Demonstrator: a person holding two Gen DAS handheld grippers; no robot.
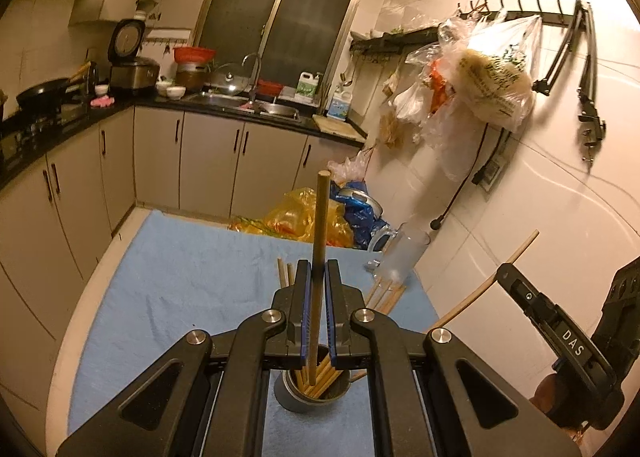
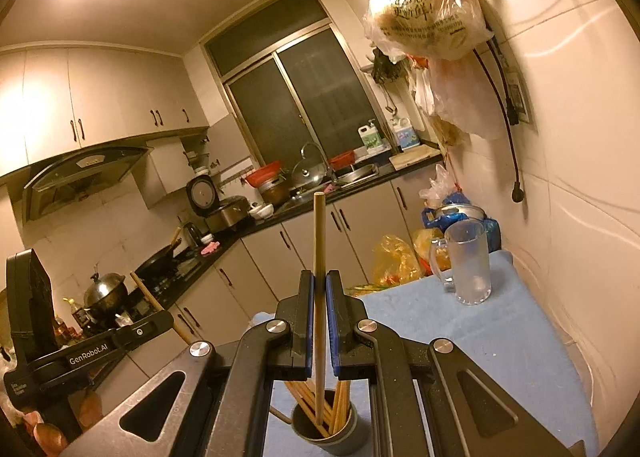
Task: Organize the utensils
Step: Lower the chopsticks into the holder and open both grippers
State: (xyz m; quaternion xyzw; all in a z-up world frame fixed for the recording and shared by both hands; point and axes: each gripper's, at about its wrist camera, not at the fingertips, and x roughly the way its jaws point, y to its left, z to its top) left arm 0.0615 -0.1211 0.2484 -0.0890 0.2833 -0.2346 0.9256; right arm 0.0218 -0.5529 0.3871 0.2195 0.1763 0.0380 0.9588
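Covering the table, blue cloth (image 1: 168,277) bears a cup (image 2: 332,431) w/ chopsticks upright. Left gripper (image 1: 319,277) & right gripper (image 2: 320,289) each clench one stick (image 1: 320,241), tips aimed into cup, prob. for dropping in. Loose sticks (image 1: 384,295) lie near mug (image 2: 470,265).

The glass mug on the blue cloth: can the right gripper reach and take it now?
Probably not yet. The right gripper is shut on a chopstick whose tip is in the grey cup. The path to the glass mug looks free, but the jaws are occupied.
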